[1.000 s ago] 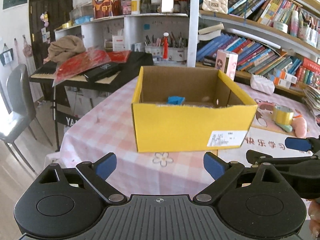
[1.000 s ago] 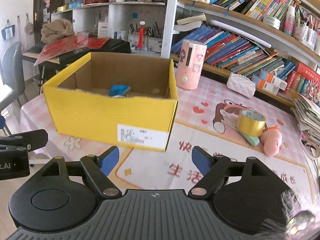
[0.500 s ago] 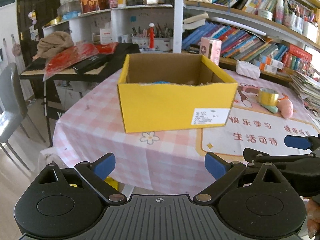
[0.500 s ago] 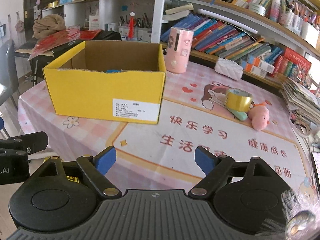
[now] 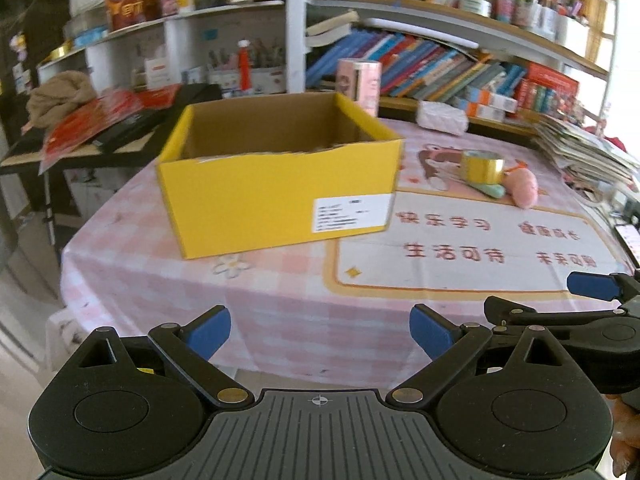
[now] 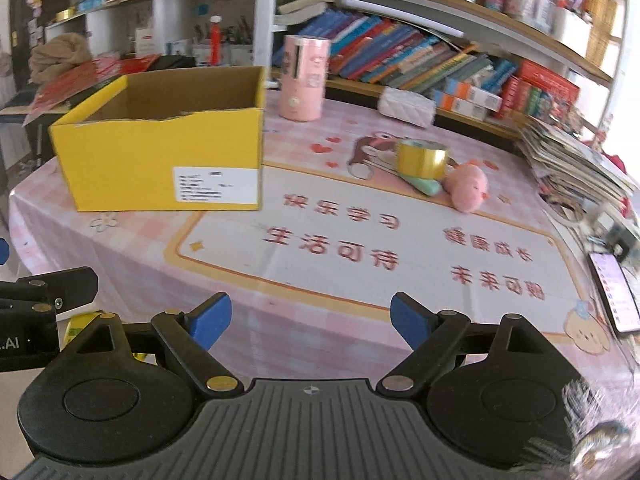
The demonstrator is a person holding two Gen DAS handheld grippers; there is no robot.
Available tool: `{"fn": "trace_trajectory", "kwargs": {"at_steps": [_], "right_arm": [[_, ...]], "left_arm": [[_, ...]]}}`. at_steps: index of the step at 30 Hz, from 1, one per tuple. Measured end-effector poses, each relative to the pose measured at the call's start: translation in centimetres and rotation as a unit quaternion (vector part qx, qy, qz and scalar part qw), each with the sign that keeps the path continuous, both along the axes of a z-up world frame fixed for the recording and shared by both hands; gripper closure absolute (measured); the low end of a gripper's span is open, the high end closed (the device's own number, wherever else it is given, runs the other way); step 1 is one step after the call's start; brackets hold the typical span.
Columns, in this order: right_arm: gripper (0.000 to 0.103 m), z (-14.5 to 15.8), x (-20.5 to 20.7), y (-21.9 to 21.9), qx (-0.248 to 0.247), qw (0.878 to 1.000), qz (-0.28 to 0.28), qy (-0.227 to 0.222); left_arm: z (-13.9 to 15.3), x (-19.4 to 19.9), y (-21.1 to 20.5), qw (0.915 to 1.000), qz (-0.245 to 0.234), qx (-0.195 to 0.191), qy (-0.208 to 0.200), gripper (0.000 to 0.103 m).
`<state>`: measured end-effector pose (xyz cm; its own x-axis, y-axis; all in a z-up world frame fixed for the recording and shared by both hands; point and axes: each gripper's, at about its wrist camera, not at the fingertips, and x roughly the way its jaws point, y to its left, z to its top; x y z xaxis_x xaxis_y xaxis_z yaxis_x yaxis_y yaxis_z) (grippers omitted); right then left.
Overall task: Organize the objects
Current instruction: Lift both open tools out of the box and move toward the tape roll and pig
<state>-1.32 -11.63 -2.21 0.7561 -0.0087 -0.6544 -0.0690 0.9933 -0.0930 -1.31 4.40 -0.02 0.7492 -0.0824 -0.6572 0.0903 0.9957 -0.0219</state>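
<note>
both tongs, the left gripper (image 5: 320, 330) and the right gripper (image 6: 310, 322), hang at the near table edge with fingers apart and empty, likely choosing a target. farther in, the yellow box (image 6: 160, 160) sits open-topped to take items. beyond, the gold tape roll (image 6: 420, 158), green piece (image 6: 426, 186) and pink plush (image 6: 468, 188) cluster together, not yet boxed.

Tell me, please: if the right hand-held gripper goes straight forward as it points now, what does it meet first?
Probably the tablecloth: the open right hand-held gripper points across bare printed cloth. Beyond that come the gold tape roll and pink plush toy, though depth is unclear.
</note>
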Motion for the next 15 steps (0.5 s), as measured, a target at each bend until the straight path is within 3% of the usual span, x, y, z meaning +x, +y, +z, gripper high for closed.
{"fn": "trace_trajectory", "kwargs": {"at_steps": [15], "right_arm": [[0.017, -0.5, 1.2, -6.6, 0.001, 0.997, -0.083, 0.006]], "left_arm": [[-0.3, 3.4, -6.4, 0.9977, -0.068, 0.002, 0.006, 0.005]]}}
